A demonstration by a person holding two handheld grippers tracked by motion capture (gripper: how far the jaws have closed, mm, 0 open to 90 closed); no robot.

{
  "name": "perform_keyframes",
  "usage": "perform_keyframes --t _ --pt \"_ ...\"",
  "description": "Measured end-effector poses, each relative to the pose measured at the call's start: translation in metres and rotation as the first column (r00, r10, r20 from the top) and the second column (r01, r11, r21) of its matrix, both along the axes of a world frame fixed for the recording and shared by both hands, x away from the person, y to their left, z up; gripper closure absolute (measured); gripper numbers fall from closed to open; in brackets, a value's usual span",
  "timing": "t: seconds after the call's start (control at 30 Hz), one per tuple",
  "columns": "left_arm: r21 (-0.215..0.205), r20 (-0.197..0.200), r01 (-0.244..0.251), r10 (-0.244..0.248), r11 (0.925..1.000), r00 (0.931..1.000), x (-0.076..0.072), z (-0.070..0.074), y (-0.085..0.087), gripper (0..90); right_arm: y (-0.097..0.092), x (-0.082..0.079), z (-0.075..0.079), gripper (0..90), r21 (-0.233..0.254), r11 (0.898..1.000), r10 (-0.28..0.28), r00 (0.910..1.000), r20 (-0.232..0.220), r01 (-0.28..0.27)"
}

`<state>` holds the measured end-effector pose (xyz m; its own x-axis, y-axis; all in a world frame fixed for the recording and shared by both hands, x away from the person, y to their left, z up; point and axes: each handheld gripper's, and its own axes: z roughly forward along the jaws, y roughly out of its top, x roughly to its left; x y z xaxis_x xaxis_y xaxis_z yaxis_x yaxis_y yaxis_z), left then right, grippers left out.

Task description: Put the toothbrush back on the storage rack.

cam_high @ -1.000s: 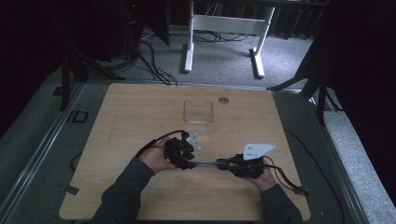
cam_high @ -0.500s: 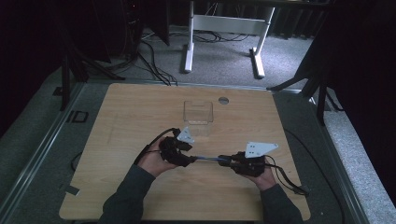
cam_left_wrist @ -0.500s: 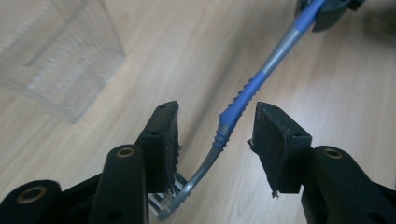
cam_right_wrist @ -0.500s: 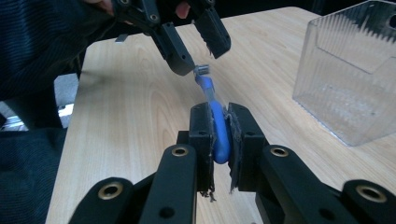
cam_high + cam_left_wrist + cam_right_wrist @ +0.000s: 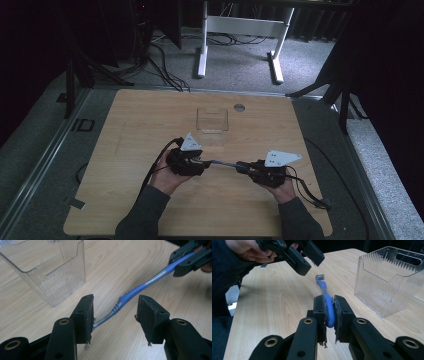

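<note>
Blue toothbrush (image 5: pixel 329 311) is pinched in the right claw (image 5: pixel 329 315); left claw (image 5: pixel 113 312), just opening, has released it; clear bin (image 5: pixel 212 120) awaits

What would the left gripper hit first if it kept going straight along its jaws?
Probably the blue toothbrush: its handle runs out between the open jaws of the left gripper, which have just been opening, toward the right gripper clamped on its far end. The clear container sits off to the side. Depth is unclear.
</note>
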<state>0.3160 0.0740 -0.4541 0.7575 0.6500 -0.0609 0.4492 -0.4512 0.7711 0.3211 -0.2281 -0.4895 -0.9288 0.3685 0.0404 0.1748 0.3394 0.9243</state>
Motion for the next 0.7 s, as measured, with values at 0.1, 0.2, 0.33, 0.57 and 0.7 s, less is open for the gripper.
perform_keyframes --t 0.1,0.2,0.33,0.57,0.7 --pt "-0.023 0.004 -0.021 0.021 0.9995 0.9998 -0.004 -0.001 0.0 47.7 -0.001 0.0 0.001 81.1 0.005 1.0 -0.014 0.9999 0.006 0.014" --pt "-0.024 0.001 -0.031 0.031 0.9992 0.9995 -0.006 -0.003 0.0 47.4 -0.001 0.0 0.002 81.1 0.012 1.0 -0.025 0.9996 0.012 0.025" --pt "-0.042 -0.008 -0.033 0.032 0.9986 0.9995 -0.009 -0.006 0.0 47.0 -0.001 -0.001 0.004 81.1 0.02 0.999 -0.043 0.9988 0.022 0.042" --pt "-0.044 -0.018 -0.02 0.02 0.9988 0.9996 -0.013 -0.009 -0.005 47.1 -0.001 -0.002 0.005 81.1 0.028 0.998 -0.061 0.9976 0.032 0.06" --pt "-0.048 -0.022 -0.022 0.021 0.9986 0.9995 -0.013 -0.009 -0.006 47.5 -0.001 -0.002 0.007 81.1 0.034 0.997 -0.064 0.9972 0.038 0.063"
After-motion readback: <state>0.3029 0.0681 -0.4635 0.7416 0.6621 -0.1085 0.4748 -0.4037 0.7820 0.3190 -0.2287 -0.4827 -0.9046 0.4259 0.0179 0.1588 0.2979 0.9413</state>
